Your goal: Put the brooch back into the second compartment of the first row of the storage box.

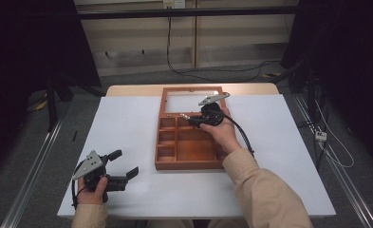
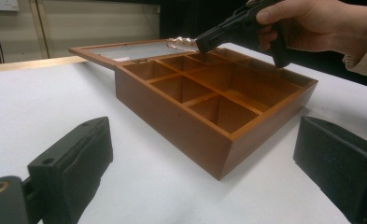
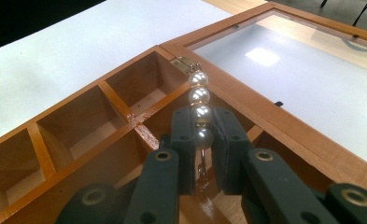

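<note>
- Your right gripper [image 3: 202,140] has its jaws clamped on a short strand of white pearl beads [image 3: 199,105] with a little metal clasp on each end, about four beads, the lowest ones pinched between the pads.
- Looks like you're mid-carry: the strand hangs over the far row of compartments in the open reddish-brown wooden box [image 1: 190,164], right next to the brass hinge and the glass-paned lid [image 3: 302,79] that lies flat behind it.
- From the left gripper view, the right gripper's tip [image 2: 209,42] sits just above the box's back edge, strand poking out sideways.
- Your left gripper [image 1: 125,164] rests near the front left corner of the white desk [image 1: 127,118], jaws wide apart, nothing in them, well apart from the box.
- My guess at the next move: pick a compartment, lower the strand inside its walls, then part the jaws. Watch the dividers, since the beads stick out past the pads and could snag on a wall or land across two cells.
- Hard to tell: which cell you're aiming for, and whether the strand is longer than what shows. The lower clasp disappears between the jaws. The compartments I can see look empty, but the right-hand ones are partly covered by your hand [image 1: 224,135].
</note>
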`<state>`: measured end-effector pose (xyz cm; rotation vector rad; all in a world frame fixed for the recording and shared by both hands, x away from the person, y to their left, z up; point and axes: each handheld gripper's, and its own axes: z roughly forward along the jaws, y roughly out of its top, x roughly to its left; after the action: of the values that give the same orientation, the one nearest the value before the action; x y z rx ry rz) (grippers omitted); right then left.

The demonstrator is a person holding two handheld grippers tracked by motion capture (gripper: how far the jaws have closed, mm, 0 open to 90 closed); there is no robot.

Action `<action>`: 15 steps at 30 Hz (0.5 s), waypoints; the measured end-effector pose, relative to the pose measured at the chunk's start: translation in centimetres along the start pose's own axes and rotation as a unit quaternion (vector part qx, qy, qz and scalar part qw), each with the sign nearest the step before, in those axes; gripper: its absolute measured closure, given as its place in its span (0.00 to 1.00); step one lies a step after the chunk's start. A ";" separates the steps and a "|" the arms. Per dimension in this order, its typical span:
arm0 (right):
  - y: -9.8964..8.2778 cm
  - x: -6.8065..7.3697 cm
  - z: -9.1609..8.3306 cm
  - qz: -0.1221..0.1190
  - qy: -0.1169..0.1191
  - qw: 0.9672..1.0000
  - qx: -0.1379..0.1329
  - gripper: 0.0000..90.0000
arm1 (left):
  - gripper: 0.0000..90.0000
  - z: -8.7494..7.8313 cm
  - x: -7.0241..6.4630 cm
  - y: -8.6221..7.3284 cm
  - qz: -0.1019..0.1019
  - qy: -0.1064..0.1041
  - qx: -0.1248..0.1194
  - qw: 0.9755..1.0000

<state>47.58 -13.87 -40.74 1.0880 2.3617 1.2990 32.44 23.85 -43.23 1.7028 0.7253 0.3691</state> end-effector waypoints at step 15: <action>0.2 0.2 0.7 0.001 0.000 1.000 0.003 0.89 | 0.05 0.1 0.0 0.0 0.000 0.000 0.000 1.000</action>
<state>47.92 -13.23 -40.99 1.0913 2.3672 1.2923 32.45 23.78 -43.23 1.7031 0.7250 0.3696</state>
